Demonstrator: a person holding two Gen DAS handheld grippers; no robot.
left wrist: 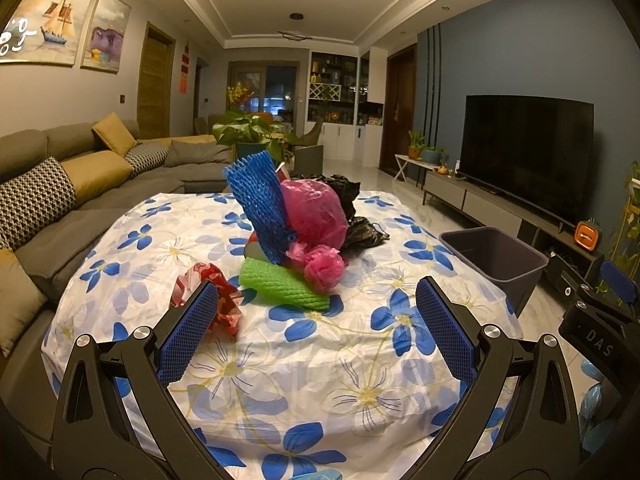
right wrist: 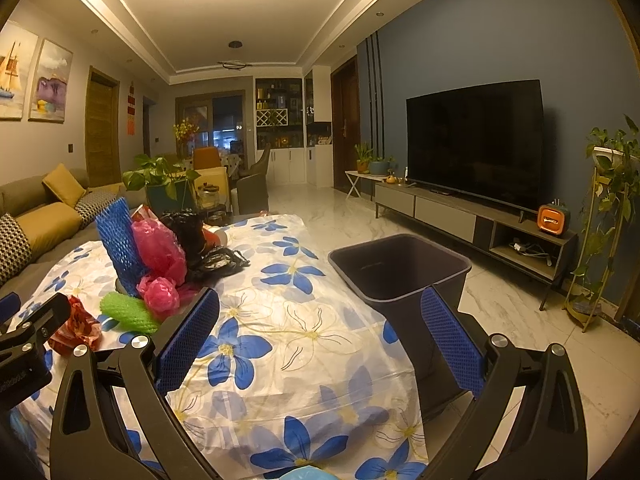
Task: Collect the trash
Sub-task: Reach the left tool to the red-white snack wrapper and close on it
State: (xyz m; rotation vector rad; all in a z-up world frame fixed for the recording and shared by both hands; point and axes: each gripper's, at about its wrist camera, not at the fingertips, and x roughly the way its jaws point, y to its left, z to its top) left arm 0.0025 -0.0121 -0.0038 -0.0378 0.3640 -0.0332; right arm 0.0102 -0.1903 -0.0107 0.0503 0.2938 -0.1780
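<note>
- Crumpled pink plastic bags (left wrist: 316, 216), blue foam netting (left wrist: 260, 204), a green foam sleeve (left wrist: 284, 286), black bags (left wrist: 360, 232) and a red wrapper (left wrist: 216, 296) are heaped mid-table on a blue-flowered cloth (left wrist: 320, 360).
- Left gripper (left wrist: 316, 332) hovers before the pile, jaws apart, empty.
- Right gripper (right wrist: 320, 344), jaws apart, faces a dark bin (right wrist: 400, 272) standing beside the table.

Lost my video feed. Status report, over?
Left hand-held gripper and right hand-held gripper both open, empty. Trash pile untouched on table. Bin empty beside table; nothing in the way.
</note>
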